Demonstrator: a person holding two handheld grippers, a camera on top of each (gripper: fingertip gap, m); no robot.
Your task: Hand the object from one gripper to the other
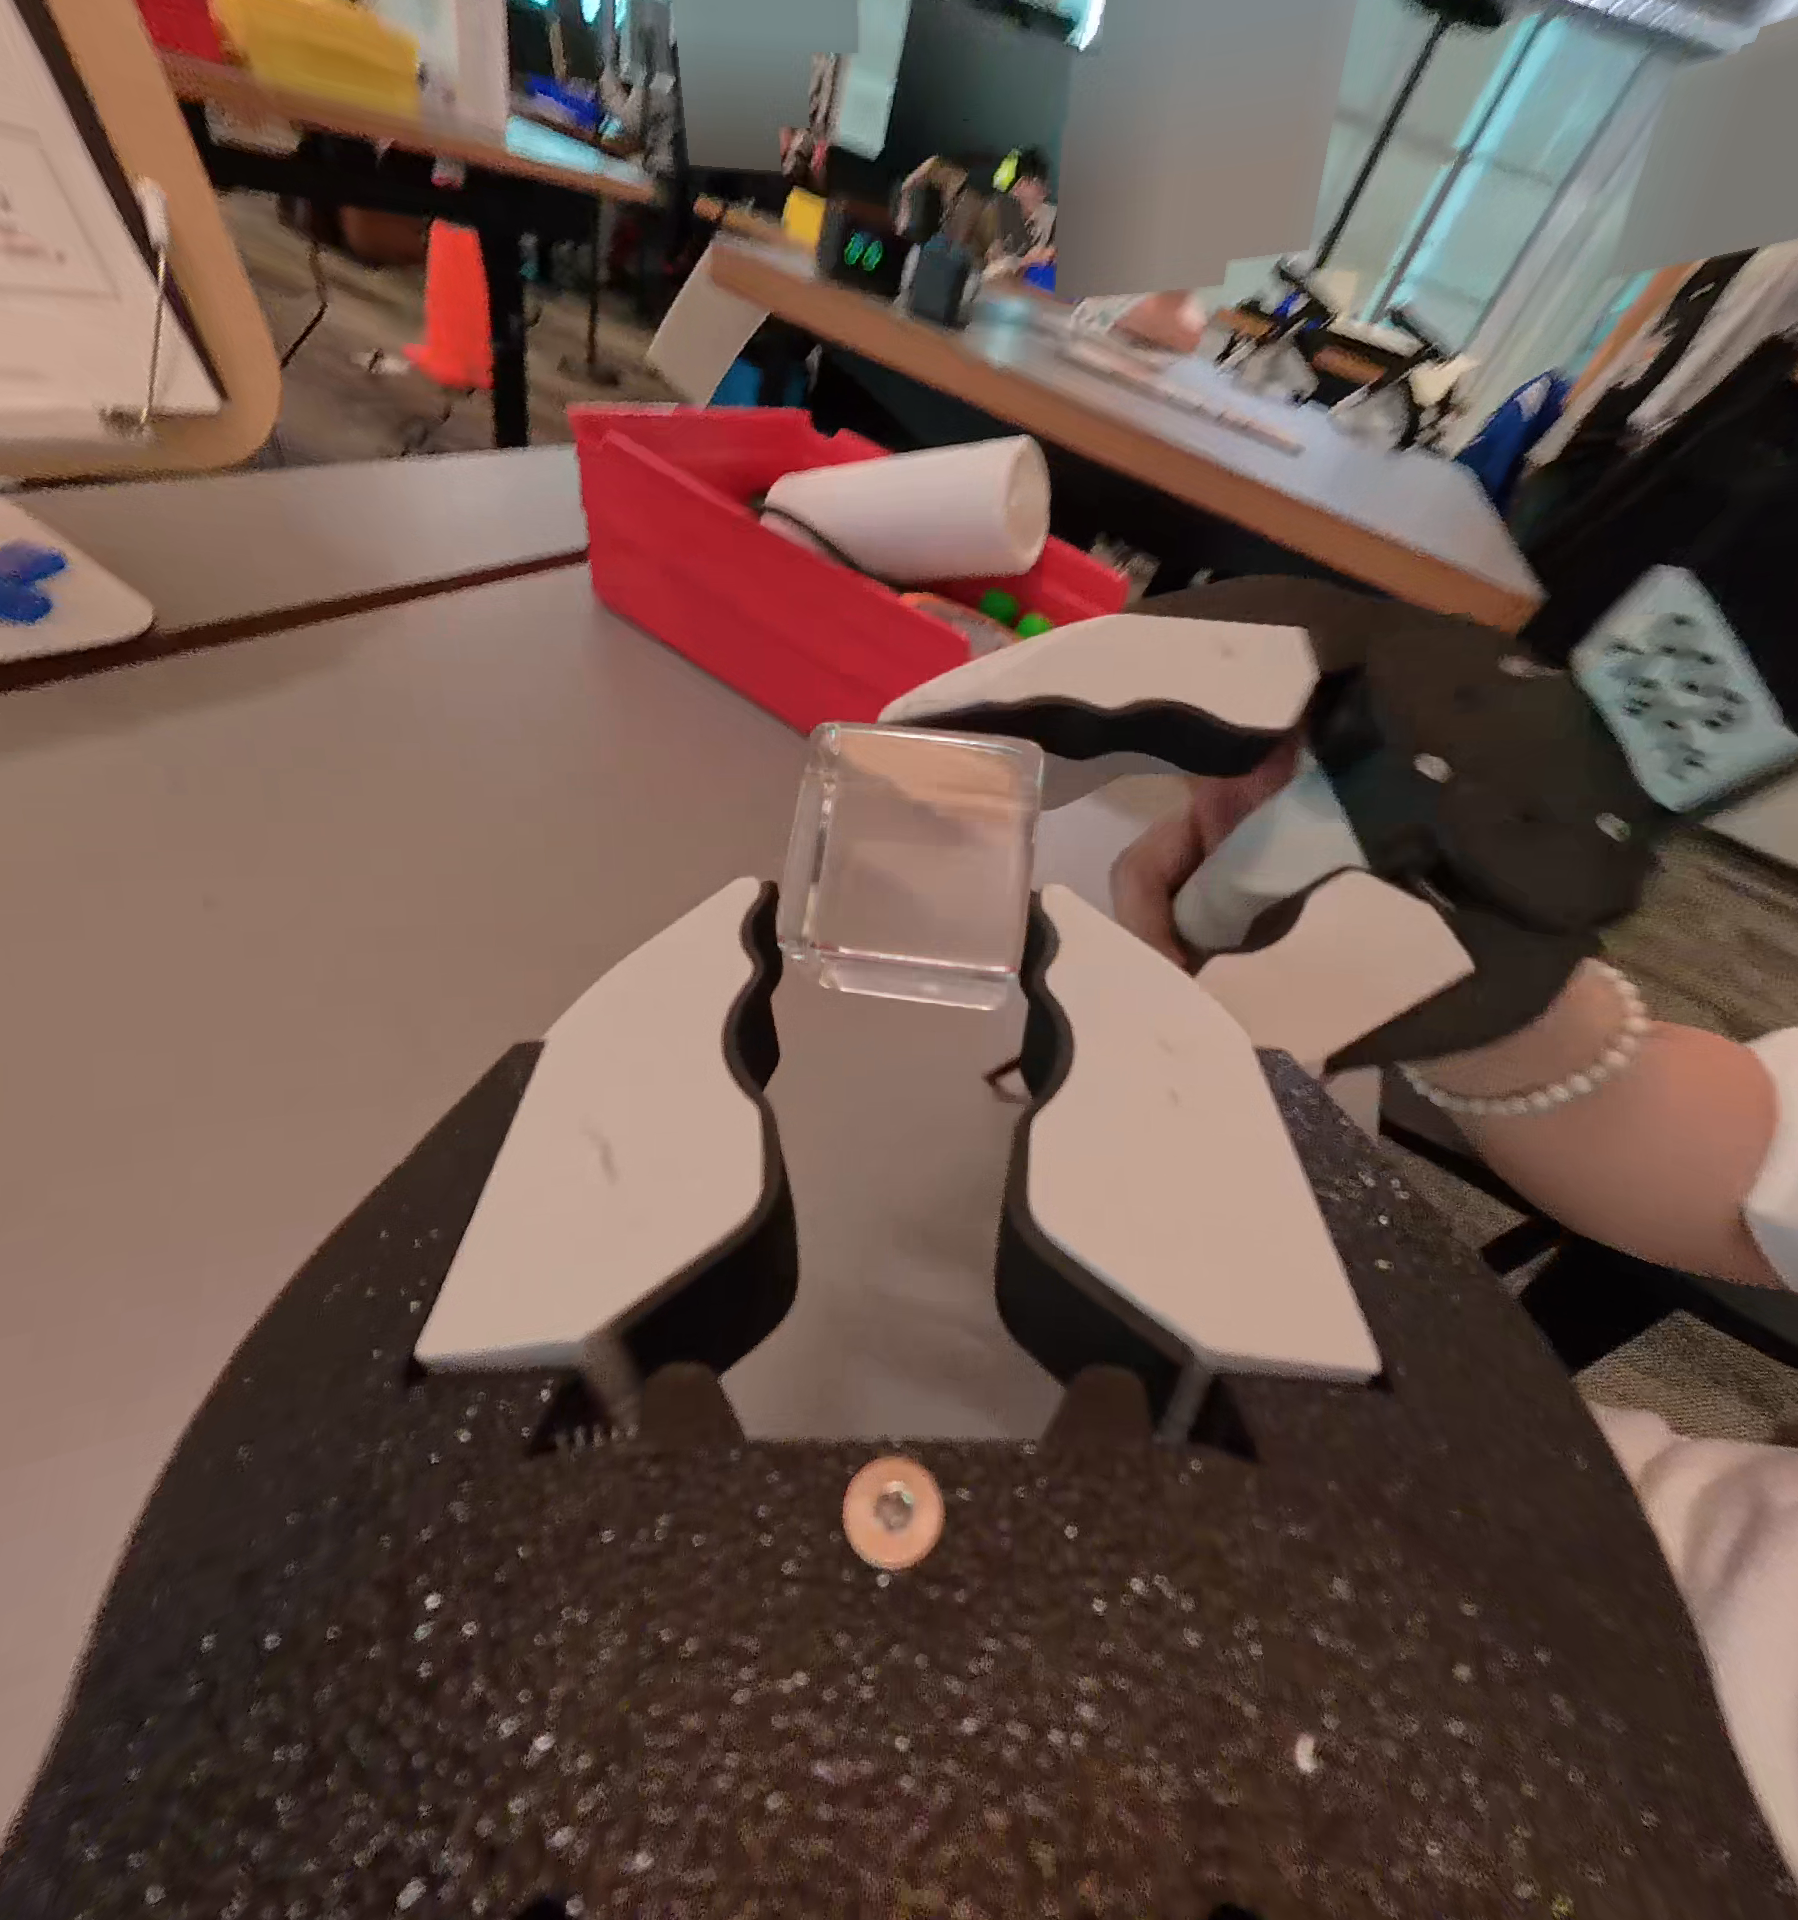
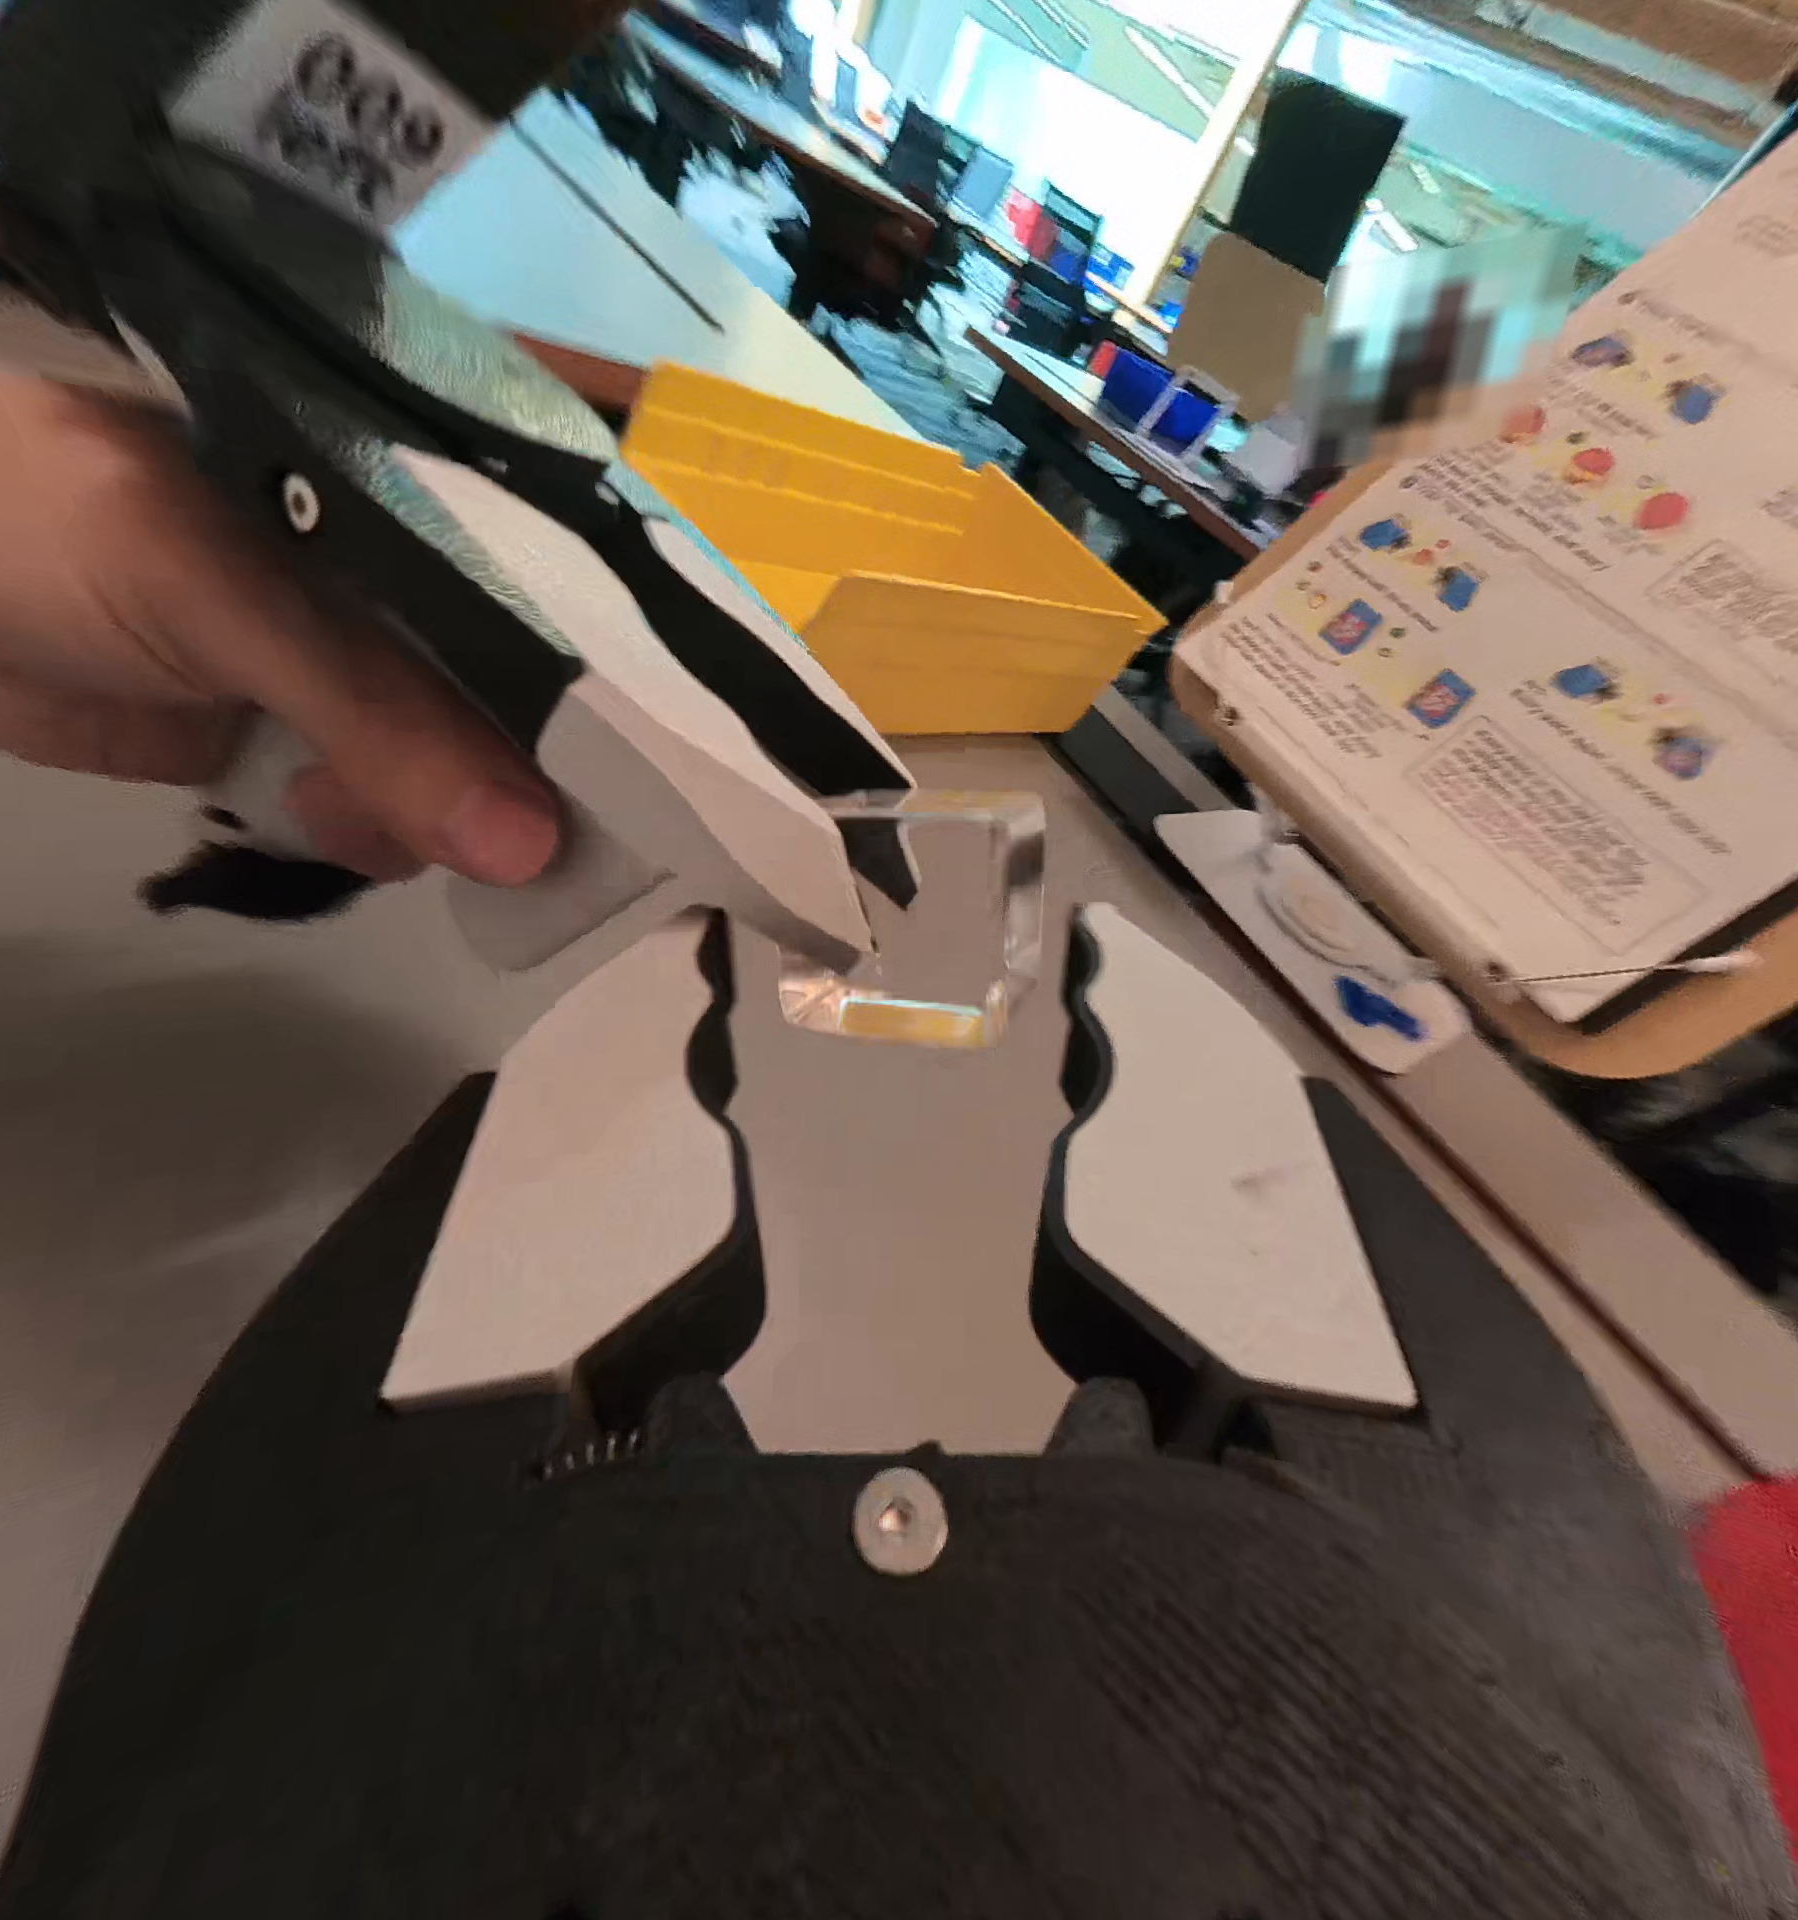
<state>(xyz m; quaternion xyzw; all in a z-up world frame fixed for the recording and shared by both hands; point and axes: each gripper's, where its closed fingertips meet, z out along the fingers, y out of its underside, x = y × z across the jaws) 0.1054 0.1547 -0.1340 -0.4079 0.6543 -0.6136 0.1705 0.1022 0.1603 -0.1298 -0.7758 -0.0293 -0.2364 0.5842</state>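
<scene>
A clear cube [image 1: 910,862] is held above the grey table [image 1: 303,883] between the fingertips of my left gripper [image 1: 900,925], which is shut on it. My right gripper [image 1: 988,758] comes in from the right, with its fingers by the cube's upper right side. In the right wrist view the cube [image 2: 968,894] sits between the tips of my right gripper [image 2: 897,930]. The jaws stand open with a gap on each side. My left gripper [image 2: 879,914] reaches in from the left and pinches the cube.
A red bin [image 1: 729,561] holding a white roll [image 1: 916,509] and small items stands behind the cube. A yellow bin [image 2: 978,623] sits at the far table edge. A clipboard with printed sheets [image 2: 1549,675] leans at the right. A person's hands hold both grippers. The tips of both grippers are at nearly the same place.
</scene>
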